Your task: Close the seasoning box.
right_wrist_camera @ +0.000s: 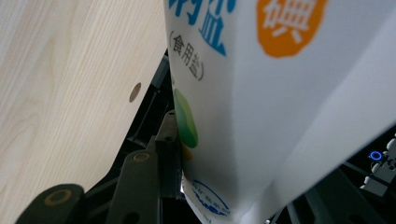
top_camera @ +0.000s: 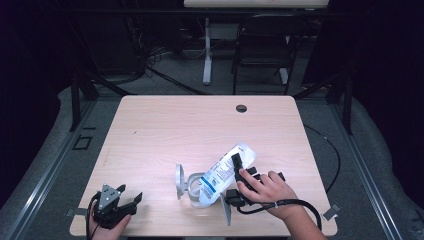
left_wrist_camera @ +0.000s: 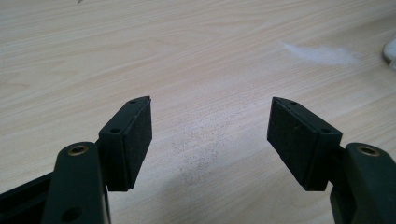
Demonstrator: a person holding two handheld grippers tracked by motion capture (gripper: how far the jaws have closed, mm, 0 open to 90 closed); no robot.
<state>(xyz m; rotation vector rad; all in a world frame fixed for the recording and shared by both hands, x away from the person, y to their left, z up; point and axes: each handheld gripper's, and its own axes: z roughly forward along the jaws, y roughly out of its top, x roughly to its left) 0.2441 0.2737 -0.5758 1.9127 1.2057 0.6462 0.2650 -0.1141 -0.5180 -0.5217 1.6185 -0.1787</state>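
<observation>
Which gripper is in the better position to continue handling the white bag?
Right. The right gripper is already shut on the white bag. The left gripper rests open near the table's front left corner, apart from it.

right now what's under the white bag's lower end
The white bag has its lower end inside a clear holder on the table; the spot beneath is covered.

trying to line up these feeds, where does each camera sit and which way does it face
High view: above the person's side, looking forward and down on the table; both hands, left tongs, right tongs on a white bag.
Left gripper view: on the left tongs, facing bare tabletop; open jaws show.
Right gripper view: on the right tongs, pressed against the bag; one jaw shows.
Shared: high and right views show the bag.
</observation>
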